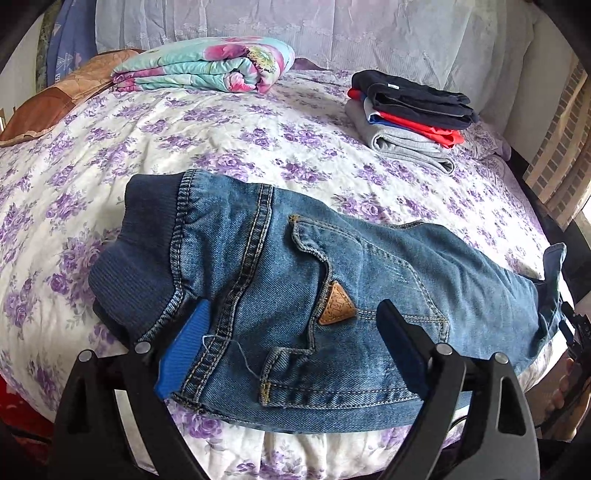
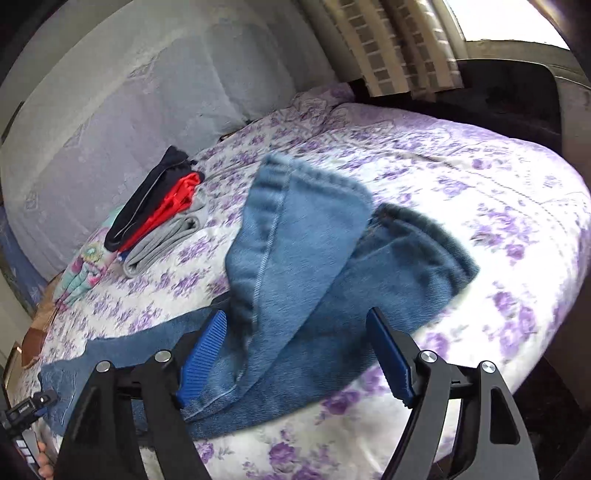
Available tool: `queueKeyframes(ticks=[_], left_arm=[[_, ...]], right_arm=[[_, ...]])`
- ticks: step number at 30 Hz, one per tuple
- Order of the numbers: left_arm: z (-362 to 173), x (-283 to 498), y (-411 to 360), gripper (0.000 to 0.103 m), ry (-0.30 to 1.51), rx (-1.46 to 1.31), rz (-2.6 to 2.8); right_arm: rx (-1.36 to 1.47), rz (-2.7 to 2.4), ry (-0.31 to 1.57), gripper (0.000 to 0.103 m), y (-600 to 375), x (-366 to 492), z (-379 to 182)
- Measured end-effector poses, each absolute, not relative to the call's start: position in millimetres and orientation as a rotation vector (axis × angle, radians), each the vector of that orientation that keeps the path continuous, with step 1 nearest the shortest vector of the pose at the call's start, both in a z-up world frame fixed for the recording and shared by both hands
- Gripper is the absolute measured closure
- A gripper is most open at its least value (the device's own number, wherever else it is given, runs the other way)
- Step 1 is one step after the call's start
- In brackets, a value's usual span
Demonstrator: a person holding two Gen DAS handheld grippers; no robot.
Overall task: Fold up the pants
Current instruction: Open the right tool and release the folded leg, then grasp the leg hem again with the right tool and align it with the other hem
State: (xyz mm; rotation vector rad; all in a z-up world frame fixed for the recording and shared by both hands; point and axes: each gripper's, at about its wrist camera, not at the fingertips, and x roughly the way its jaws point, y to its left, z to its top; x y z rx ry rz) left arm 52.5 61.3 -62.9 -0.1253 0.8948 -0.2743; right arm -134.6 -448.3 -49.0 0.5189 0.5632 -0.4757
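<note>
The left gripper (image 1: 291,343) hovers with its jaws spread wide over the waist end of the jeans (image 1: 314,295), holding nothing; the ribbed waistband (image 1: 136,266) lies just ahead and to its left, and a brown leather patch (image 1: 337,307) on the pocket sits between its fingers. The right gripper (image 2: 295,354) is likewise spread wide and empty, above the leg end of the jeans (image 2: 306,280), whose two cuffs fan out ahead of it, one overlapping the other; this view is motion-blurred.

The jeans lie flat near the front edge of a bed covered by a white bedspread with purple flowers (image 1: 221,136). Farther ahead and to the right of the left claw sits a stack of folded clothes (image 1: 410,114), dark on top, then red, blue and grey. Ahead and to its left, at the far side of the bed, lies a folded floral quilt (image 1: 207,64), with a brown pillow (image 1: 55,107) beside it. Behind the bed hangs a pale lace cloth (image 1: 332,29). Beyond the right claw, a checked curtain (image 2: 391,44) hangs by a bright window (image 2: 509,22).
</note>
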Motion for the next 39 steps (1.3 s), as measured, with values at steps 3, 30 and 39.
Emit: queueKeyframes(ticks=[3,30,39], left_arm=[[-63.6,51.9,59.4,0.015,0.892,-0.119,-0.265],[-63.3,50.0,61.0,0.013,0.867,-0.133,-0.271],[-61.1,47.2,60.0,0.013,0.88,-0.118,-0.26]], right_arm=[[0.34,-0.568,0.574,0.023,-450.7,-124.5,-22.5],[0.642,-0.229,0.655,0.09,-540.9,-107.1,-83.7],[0.49,-0.458,0.54,0.049,-530.5,-165.0,-36.5]])
